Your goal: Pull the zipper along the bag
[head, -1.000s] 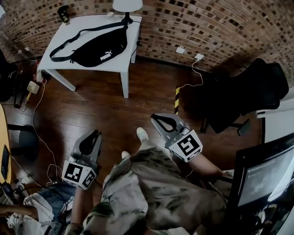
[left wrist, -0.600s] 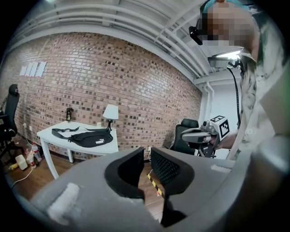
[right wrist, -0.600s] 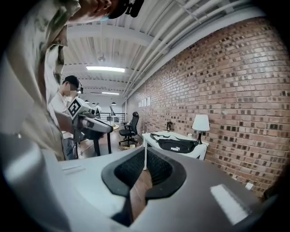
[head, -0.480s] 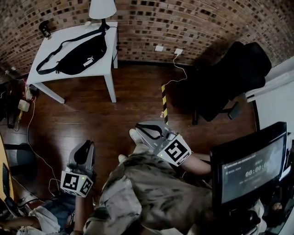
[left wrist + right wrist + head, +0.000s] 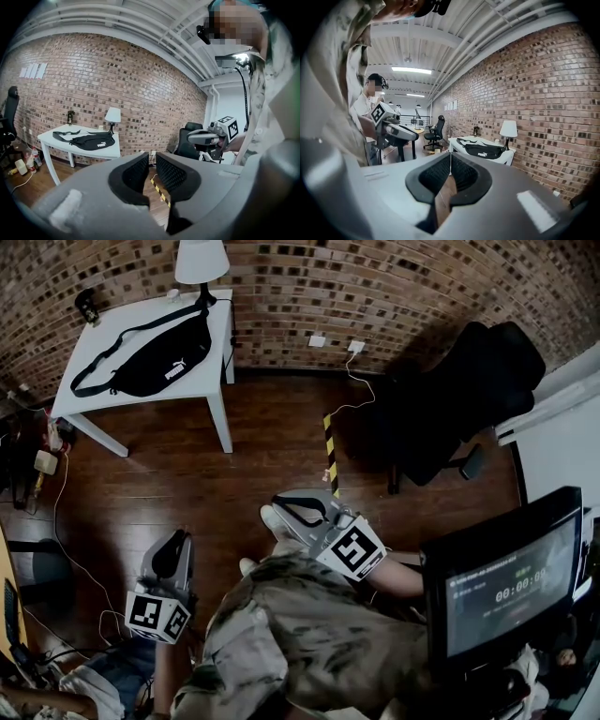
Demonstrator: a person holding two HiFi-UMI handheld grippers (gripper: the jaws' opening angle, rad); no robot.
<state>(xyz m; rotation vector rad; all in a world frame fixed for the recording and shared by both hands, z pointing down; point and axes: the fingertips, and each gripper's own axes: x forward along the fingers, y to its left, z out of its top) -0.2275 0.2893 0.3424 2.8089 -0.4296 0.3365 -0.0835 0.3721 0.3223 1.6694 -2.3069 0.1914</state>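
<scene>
A black waist bag [image 5: 155, 357] with a long strap lies on a white table [image 5: 202, 381] by the brick wall, far from both grippers. It also shows in the left gripper view as the bag [image 5: 91, 140] and in the right gripper view as the bag [image 5: 480, 151]. My left gripper [image 5: 183, 537] hangs low at my left side, its jaws a narrow gap apart and holding nothing [image 5: 152, 157]. My right gripper [image 5: 278, 502] is in front of my body, its tips touching and empty [image 5: 450, 155]. The zipper is too small to make out.
A white lamp [image 5: 202, 259] stands at the table's back edge. A black office chair [image 5: 469, 399] is at the right and a monitor [image 5: 497, 582] at the near right. Yellow-black tape [image 5: 330, 451] marks the wooden floor. Cables [image 5: 56, 502] trail along the left.
The head view has swung to the right, so the table and bag sit further left and the monitor shows more. Both grippers hang slightly lower, jaws unchanged.
</scene>
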